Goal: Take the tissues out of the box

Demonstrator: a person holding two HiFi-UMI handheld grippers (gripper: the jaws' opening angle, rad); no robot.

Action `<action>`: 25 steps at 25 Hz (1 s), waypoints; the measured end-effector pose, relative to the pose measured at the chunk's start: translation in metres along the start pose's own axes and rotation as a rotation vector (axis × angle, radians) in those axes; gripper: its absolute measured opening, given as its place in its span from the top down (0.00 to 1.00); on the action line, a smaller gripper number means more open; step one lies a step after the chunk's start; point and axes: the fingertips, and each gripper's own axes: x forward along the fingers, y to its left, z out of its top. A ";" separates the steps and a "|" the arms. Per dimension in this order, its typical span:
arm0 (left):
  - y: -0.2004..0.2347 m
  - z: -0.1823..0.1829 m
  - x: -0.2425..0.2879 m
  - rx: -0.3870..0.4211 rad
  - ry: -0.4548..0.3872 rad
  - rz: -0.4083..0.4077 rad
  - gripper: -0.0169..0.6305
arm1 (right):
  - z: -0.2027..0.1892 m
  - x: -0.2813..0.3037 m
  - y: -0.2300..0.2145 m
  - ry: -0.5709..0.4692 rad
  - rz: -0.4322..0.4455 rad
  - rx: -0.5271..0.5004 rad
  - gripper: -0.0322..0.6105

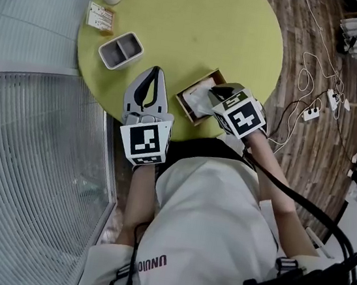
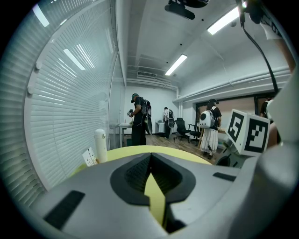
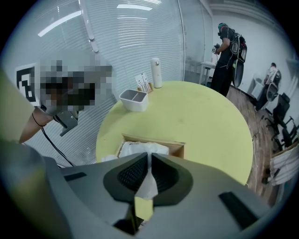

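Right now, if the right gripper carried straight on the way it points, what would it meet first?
Most likely the tissues in the wooden box just below: the right gripper, shut on one tissue, aims down into it. Depth is hard to judge.

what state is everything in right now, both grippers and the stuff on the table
right gripper, shut on the tissue, just above the tissue box
left gripper, shut, nothing between the jaws
tissue, pinched in the right jaws, trailing back to the box
tissue box, open on top, white tissues inside
grey tray, upright, both compartments empty
white bottle, standing upright, cap on
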 end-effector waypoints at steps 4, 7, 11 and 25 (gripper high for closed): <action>0.000 0.000 0.000 0.003 0.002 0.001 0.95 | 0.002 -0.002 0.000 -0.009 0.008 0.008 0.89; 0.000 0.001 0.000 0.007 0.003 0.001 0.95 | 0.003 -0.003 -0.001 -0.012 0.006 0.006 0.89; 0.000 0.001 -0.002 0.010 0.002 0.001 0.95 | 0.003 -0.005 0.001 -0.017 0.004 0.005 0.89; -0.001 0.004 -0.009 0.022 -0.004 0.008 0.95 | 0.010 -0.015 0.004 -0.054 -0.002 -0.005 0.89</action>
